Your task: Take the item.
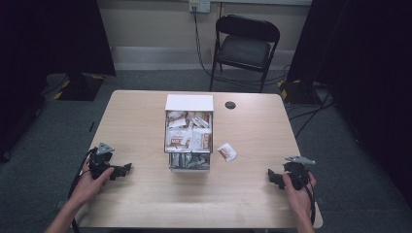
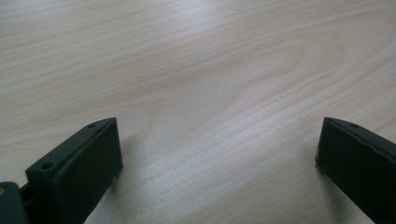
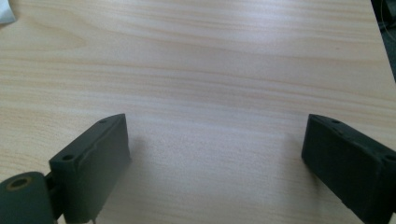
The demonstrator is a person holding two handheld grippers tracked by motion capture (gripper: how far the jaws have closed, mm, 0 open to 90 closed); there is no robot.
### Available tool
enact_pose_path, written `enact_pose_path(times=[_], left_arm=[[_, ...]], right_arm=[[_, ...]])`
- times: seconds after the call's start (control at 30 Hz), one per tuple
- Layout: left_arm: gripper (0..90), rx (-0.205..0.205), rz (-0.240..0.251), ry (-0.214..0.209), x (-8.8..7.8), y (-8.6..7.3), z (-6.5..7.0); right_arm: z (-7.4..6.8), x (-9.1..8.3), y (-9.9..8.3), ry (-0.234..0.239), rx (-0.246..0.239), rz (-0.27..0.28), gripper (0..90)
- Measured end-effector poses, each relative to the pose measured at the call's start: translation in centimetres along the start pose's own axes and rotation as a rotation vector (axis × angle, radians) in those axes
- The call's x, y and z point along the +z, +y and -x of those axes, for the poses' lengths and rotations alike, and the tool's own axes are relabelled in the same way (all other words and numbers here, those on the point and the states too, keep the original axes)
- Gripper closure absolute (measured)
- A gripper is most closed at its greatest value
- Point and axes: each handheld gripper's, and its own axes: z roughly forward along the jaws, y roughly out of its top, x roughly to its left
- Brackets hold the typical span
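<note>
A white open-topped box [image 1: 189,103] stands in the middle of the wooden table [image 1: 136,121], packed with several white and brown sachets [image 1: 188,137]. One loose sachet [image 1: 227,151] lies just right of the box. My left gripper [image 1: 127,168] rests low over the table at the front left, pointing right toward the box, open with bare wood between its jaws [image 2: 218,123]. My right gripper [image 1: 270,175] sits at the front right, pointing left, open over bare wood [image 3: 215,119]. A white corner of something [image 3: 4,11] shows at the top left of the right gripper view.
A round black cable hole [image 1: 230,105] is set in the table right of the box's back. A black folding chair [image 1: 245,46] stands beyond the far edge, with cables on the floor. Dark curtains hang on both sides.
</note>
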Motion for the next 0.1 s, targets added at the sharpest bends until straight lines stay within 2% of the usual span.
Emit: enact_pose_path(times=[0.03,0.1], left_arm=[[0.0,0.001,-0.002,-0.001,-0.02,0.01,-0.01],[0.0,-0.001,-0.002,-0.001,-0.01,0.01,0.00]], right_arm=[[0.00,0.16,-0.15,0.003,-0.001,0.019,4.2],[0.02,0.18,-0.15,0.006,-0.003,0.019,4.2]])
